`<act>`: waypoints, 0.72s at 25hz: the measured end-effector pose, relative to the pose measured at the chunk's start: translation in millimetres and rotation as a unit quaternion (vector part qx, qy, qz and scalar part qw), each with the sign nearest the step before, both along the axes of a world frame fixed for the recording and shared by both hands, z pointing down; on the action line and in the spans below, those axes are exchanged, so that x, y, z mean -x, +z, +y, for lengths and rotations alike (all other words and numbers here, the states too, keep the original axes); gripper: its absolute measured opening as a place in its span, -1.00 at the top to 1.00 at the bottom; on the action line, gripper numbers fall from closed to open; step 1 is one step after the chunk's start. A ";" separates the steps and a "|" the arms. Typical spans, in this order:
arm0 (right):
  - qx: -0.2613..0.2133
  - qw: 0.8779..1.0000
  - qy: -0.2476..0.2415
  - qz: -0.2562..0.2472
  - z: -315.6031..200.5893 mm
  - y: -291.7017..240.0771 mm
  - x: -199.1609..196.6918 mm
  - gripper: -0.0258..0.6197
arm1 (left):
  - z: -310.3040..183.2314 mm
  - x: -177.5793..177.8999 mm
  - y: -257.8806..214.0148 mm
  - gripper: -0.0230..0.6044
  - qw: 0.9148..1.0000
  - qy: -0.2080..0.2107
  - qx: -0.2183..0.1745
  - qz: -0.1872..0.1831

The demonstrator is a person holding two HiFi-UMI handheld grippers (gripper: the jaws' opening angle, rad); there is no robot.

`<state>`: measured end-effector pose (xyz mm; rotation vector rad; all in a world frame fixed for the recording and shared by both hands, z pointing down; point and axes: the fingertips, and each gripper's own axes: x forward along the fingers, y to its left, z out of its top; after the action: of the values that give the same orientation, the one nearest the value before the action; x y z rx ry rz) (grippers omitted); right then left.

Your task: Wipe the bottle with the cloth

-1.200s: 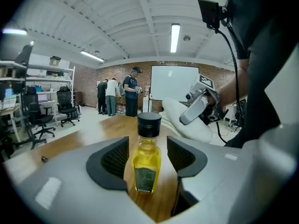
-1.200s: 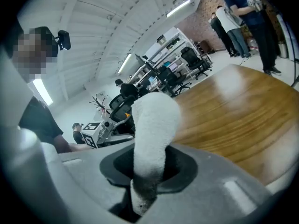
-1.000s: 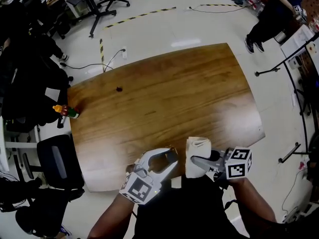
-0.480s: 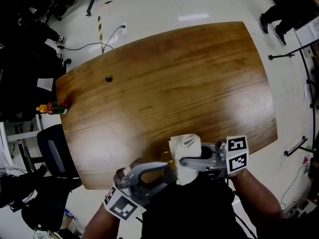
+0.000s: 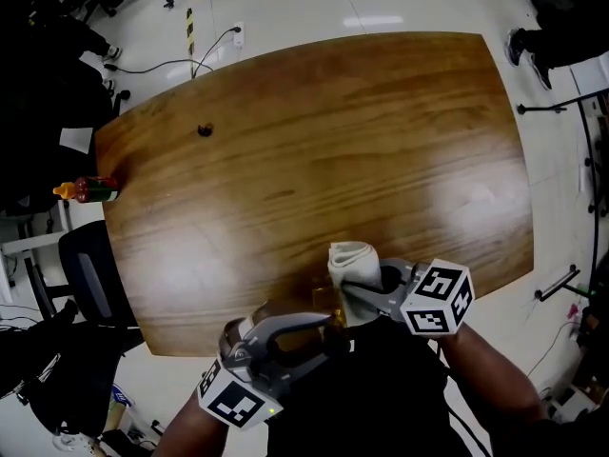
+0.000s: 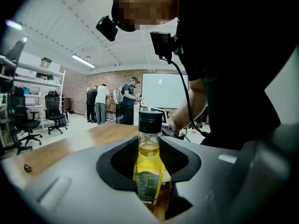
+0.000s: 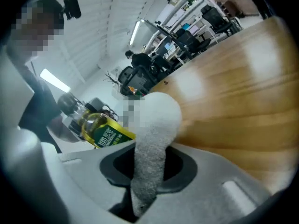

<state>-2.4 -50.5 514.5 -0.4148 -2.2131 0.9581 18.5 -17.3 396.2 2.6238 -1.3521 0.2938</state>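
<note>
1. The left gripper (image 5: 324, 324) is closed on the bottle (image 6: 149, 164), whose lower body is pinched between the two jaws.
2. The bottle is seen to be clear, filled with yellow liquid, topped by a black cap (image 6: 150, 121) and wrapped by a dark green label (image 7: 108, 135).
3. The bottle is held upright in the left gripper view, at the near edge of the wooden table (image 5: 333, 141), close to the person's body.
4. The right gripper (image 5: 354, 298) is closed on the cloth (image 5: 354, 263), which is clamped between its jaws.
5. The cloth is white and bunched, and its rounded free end is carried beyond the jaw tips.
6. The cloth is placed just to the right of the bottle; whether the two touch cannot be told.
7. A small dark object (image 5: 205, 130) is left on the far left part of the table, well apart from both grippers.
8. A red and green bottle with an orange cap (image 5: 86, 190) is seen just beyond the table's left edge.
9. Several standing people (image 6: 112, 104) and a white board (image 6: 163, 90) are shown far behind the bottle.
</note>
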 end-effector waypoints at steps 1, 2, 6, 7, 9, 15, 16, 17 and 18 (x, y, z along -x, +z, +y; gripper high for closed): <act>-0.018 1.000 -0.004 0.018 0.1 4.6 0.3 0.70 | -0.6 -0.5 -0.4 0.45 1.000 -0.001 -0.003 0.002; -0.033 0.999 -0.009 0.033 0.1 7.8 0.8 0.70 | -0.8 -0.7 -0.7 0.45 1.000 -0.002 -0.006 0.003; -0.083 0.993 -0.030 0.076 1.7 20.7 3.7 0.70 | 2.1 1.2 -0.3 0.45 1.000 -0.009 -0.013 0.010; -0.092 0.991 -0.035 0.086 2.1 24.4 4.2 0.70 | 2.8 1.8 -0.2 0.45 1.000 -0.011 -0.014 0.012; -0.105 0.988 -0.044 0.103 2.1 31.0 4.7 0.70 | 3.6 2.4 0.0 0.45 1.000 -0.013 -0.015 0.014; -0.094 0.987 -0.079 0.107 0.5 28.4 4.6 0.70 | 5.6 2.1 -0.6 0.45 1.000 -0.011 -0.020 0.017; -0.072 0.991 -0.076 0.087 -5.4 16.7 8.2 0.70 | 4.9 2.2 -1.9 0.45 1.000 -0.010 -0.022 0.017; -0.044 0.995 -0.067 0.061 -14.4 -0.4 14.9 0.70 | 3.9 2.6 -3.5 0.45 1.000 -0.010 -0.023 0.017; -0.012 0.998 -0.057 0.035 -25.1 -20.9 23.9 0.70 | 3.1 3.3 -4.9 0.45 0.999 -0.011 -0.025 0.019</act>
<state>-26.4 -75.5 493.6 -0.4839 -2.1129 0.8719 15.2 -14.2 391.3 2.6395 -1.3919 0.2097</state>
